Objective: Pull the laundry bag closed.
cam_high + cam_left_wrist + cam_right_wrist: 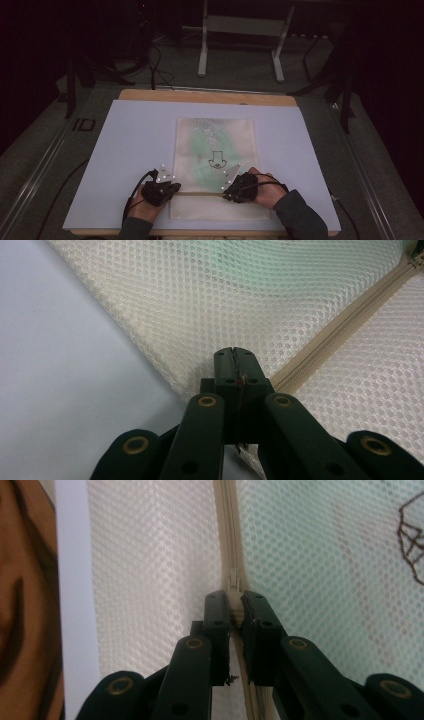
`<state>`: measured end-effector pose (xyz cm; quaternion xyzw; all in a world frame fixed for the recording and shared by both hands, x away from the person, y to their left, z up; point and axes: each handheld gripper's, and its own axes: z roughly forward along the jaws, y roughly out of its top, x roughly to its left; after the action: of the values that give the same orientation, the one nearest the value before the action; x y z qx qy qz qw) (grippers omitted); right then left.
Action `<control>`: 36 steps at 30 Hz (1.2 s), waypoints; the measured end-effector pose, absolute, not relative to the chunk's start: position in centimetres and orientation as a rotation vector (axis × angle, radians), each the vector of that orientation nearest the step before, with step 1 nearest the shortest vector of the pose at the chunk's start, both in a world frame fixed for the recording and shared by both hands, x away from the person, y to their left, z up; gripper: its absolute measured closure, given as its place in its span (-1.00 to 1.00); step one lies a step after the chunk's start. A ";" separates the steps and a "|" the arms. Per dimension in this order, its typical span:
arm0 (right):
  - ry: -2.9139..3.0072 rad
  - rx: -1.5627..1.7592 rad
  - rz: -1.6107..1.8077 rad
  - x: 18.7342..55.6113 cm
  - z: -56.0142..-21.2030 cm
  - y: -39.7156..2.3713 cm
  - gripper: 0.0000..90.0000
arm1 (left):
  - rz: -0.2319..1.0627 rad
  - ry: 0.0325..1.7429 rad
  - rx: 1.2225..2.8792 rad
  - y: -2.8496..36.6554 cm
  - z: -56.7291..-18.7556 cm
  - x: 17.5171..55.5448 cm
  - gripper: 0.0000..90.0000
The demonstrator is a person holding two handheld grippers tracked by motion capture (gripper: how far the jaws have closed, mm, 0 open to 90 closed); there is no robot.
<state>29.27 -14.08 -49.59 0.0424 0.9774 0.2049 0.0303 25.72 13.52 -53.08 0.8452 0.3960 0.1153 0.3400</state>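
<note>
across the near part of the white board [125, 165] lies a cream mesh zipper pouch [215, 145] with something green showing through its weave, and its zipper [200, 194] runs straight from side to side, crossing the bag between the two hands. that line is the axis the coming move looks to turn on. the left gripper [172, 189] sits at the pouch's left edge, right where the zipper ends; in the left gripper view its jaws are pressed together, apparently on the mesh edge [200, 375] beside the zipper tape [345, 320], which runs away up and to the right from the tips. the right gripper [226, 196] is at the other end of the same line, over the zipper itself; in the right gripper view the jaws straddle the tape [227, 540] and are clenched on the small zipper pull [234, 582], whose slider pokes out just beyond the tips, with the track stretching straight ahead of them. so the pull is already in the right jaws, and the left gripper is a short stretch away along the track, acting, by my judgement, as the anchor. any sliding would have to follow that straight side-to-side line toward the left hand [142, 205], while that hand keeps the fabric taut; if the anchored edge slackens, the mesh will likely bunch ahead of the slider.
</note>
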 end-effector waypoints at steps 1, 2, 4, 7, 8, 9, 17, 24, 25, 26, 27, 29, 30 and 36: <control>3.011 0.127 0.626 29.3 -49.6 -14.2 0.83 | 0.301 1.031 2.200 13.5 -53.1 25.7 0.99; 3.014 0.130 0.638 29.3 -49.6 -14.3 0.83 | 0.301 1.031 2.200 13.5 -53.1 25.7 0.99; 3.008 0.134 0.638 29.3 -49.6 -14.3 0.83 | 0.301 1.031 2.200 13.5 -53.1 25.7 0.99; 3.009 0.134 0.635 29.3 -49.6 -14.5 0.83 | 0.301 1.032 2.200 13.5 -53.1 25.7 0.99; 3.010 0.143 0.649 29.3 -49.6 -14.5 0.83 | 0.300 1.031 2.200 13.5 -53.1 25.7 0.99; 3.008 0.139 0.638 29.3 -49.6 -14.6 0.83 | 0.301 1.031 2.200 13.5 -53.1 25.7 0.99; 3.008 0.166 0.643 29.3 -49.6 -15.5 0.83 | 0.300 1.032 2.201 13.5 -53.1 25.7 0.99; 3.004 0.185 0.652 29.3 -49.5 -16.2 0.83 | 0.301 1.032 2.201 13.5 -53.1 25.7 0.99; 3.001 0.183 0.643 29.3 -49.5 -16.2 0.83 | 0.300 1.032 2.202 13.5 -53.1 25.7 0.99; 3.000 0.189 0.640 29.3 -49.5 -16.3 0.83 | 0.301 1.032 2.201 13.5 -53.1 25.7 0.99; 3.001 0.188 0.648 29.3 -49.5 -16.4 0.83 | 0.302 1.031 2.201 13.5 -53.1 25.7 0.99; 2.999 0.188 0.658 29.3 -49.5 -16.5 0.83 | 0.301 1.032 2.200 13.5 -53.1 25.7 0.99; 2.997 0.188 0.639 29.3 -49.5 -16.5 0.83 | 0.301 1.031 2.201 13.5 -53.1 25.7 0.99; 2.998 0.202 0.640 29.3 -49.6 -17.0 0.83 | 0.301 1.031 2.201 13.5 -53.1 25.7 0.99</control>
<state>29.34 -16.98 -49.56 0.0656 0.9753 0.2082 0.0349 25.71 13.52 -53.08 0.8454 0.3959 0.1157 0.3395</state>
